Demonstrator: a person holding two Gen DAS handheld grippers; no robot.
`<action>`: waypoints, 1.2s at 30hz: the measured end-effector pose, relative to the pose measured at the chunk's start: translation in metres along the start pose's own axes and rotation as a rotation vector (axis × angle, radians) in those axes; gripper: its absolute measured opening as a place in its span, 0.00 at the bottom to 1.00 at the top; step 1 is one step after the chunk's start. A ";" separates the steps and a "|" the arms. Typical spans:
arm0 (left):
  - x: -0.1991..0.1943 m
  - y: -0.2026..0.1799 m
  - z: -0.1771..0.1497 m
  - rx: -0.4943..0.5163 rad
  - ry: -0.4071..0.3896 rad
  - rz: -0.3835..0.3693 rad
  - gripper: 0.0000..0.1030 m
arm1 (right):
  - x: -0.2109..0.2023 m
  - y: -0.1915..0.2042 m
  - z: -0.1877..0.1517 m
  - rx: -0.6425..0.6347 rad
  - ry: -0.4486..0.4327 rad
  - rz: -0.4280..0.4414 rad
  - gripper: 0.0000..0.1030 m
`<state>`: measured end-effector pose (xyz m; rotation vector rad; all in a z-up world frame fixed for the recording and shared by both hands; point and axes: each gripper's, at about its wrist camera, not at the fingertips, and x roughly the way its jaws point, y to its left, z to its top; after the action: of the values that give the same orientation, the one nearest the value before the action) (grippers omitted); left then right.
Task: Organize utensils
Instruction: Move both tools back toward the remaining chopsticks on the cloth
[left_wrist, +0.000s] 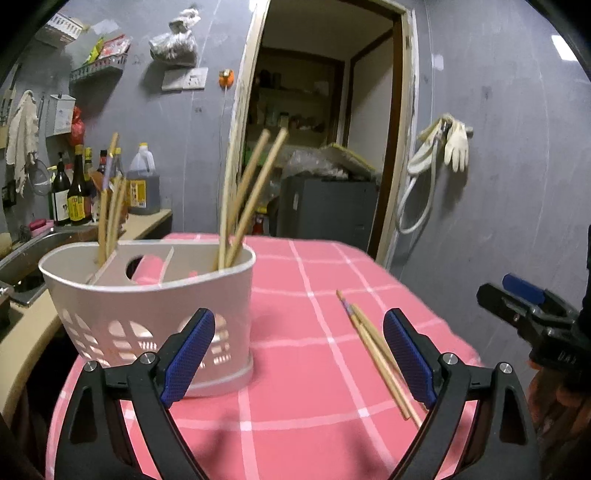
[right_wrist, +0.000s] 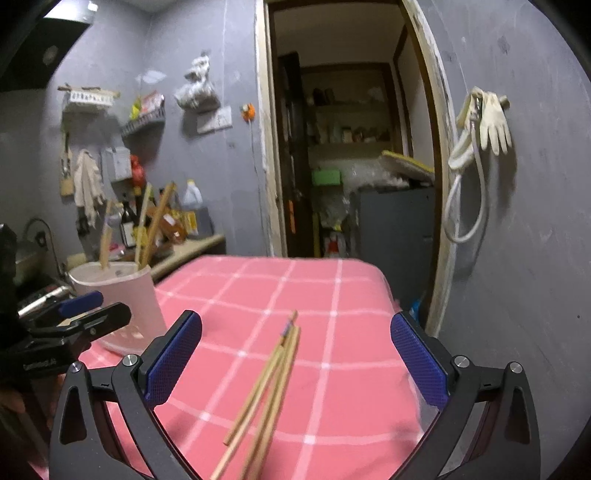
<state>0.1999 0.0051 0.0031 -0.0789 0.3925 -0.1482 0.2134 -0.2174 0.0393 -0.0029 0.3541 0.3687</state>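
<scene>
Grey walls and an open doorway are seen behind a bench (left_wrist: 332, 424) covered in pink checked cloth. At the left, a white caddy (left_wrist: 155, 302) stands on the cloth, with chopsticks upright in its outer compartments. The left tongs (left_wrist: 299, 354) are held wide apart with nothing between them, just before the caddy. Further right, loose chopsticks (right_wrist: 266, 384) lie flat on the cloth in a bunch, between the blue pads of the right tongs (right_wrist: 295, 362), which are also spread wide and empty. The sticks are judged light, stiff and liable to roll; a pinch across their middle is advised. Their near ends are cut off, and motion blur leaves the count uncertain.
</scene>
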 end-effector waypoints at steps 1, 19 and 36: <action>0.003 -0.001 -0.002 0.004 0.011 0.002 0.87 | 0.003 -0.002 -0.002 0.001 0.015 -0.005 1.00; 0.048 -0.002 -0.014 0.006 0.212 -0.012 0.86 | 0.071 -0.010 -0.034 -0.064 0.407 -0.027 0.74; 0.082 -0.002 -0.012 -0.037 0.339 -0.068 0.83 | 0.112 -0.007 -0.043 -0.113 0.565 0.022 0.56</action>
<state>0.2700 -0.0104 -0.0390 -0.1040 0.7312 -0.2226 0.2986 -0.1870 -0.0393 -0.2176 0.8911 0.4067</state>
